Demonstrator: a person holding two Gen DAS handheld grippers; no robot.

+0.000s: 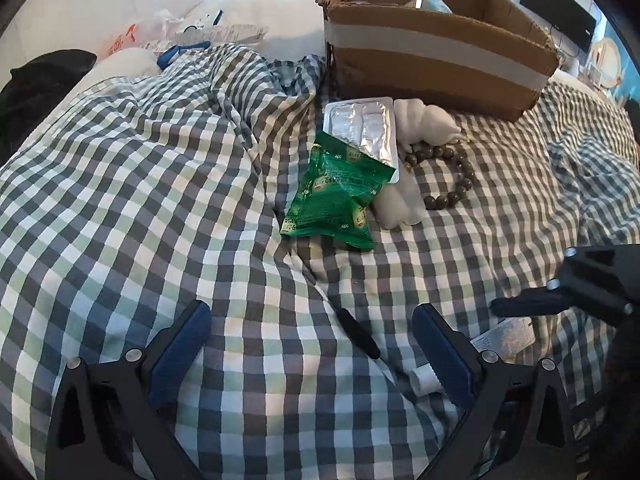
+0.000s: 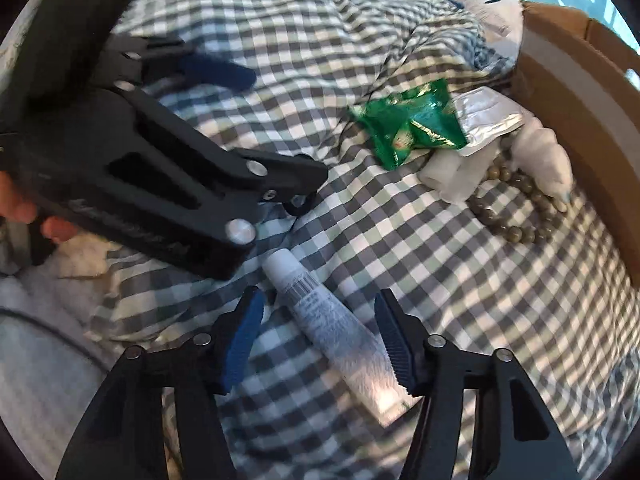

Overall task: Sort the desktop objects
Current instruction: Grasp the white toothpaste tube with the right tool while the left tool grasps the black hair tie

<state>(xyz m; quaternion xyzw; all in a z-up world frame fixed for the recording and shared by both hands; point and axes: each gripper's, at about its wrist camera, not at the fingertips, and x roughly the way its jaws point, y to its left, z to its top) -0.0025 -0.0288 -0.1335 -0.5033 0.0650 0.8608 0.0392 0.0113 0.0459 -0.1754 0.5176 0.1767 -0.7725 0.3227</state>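
Observation:
A white tube (image 2: 332, 328) lies on the checked cloth between the fingers of my right gripper (image 2: 320, 340). The right finger touches its crimped end and the left pad stands clear, so the jaws are open around it. My left gripper (image 1: 312, 312) hangs open just above the cloth, over a thin black stick (image 1: 358, 332). Further off lie a green packet (image 1: 336, 196), a foil blister pack (image 1: 362, 132), a white bundle (image 1: 424, 124) and a bead bracelet (image 1: 452, 184). Behind them stands a cardboard box (image 1: 432, 60).
The cloth is rumpled into high folds (image 1: 248, 92) left of the pile. Plastic bags (image 1: 152, 32) and a black garment (image 1: 40, 88) lie at the far left. In the right wrist view the left gripper (image 2: 276, 136) fills the upper left, close to the tube.

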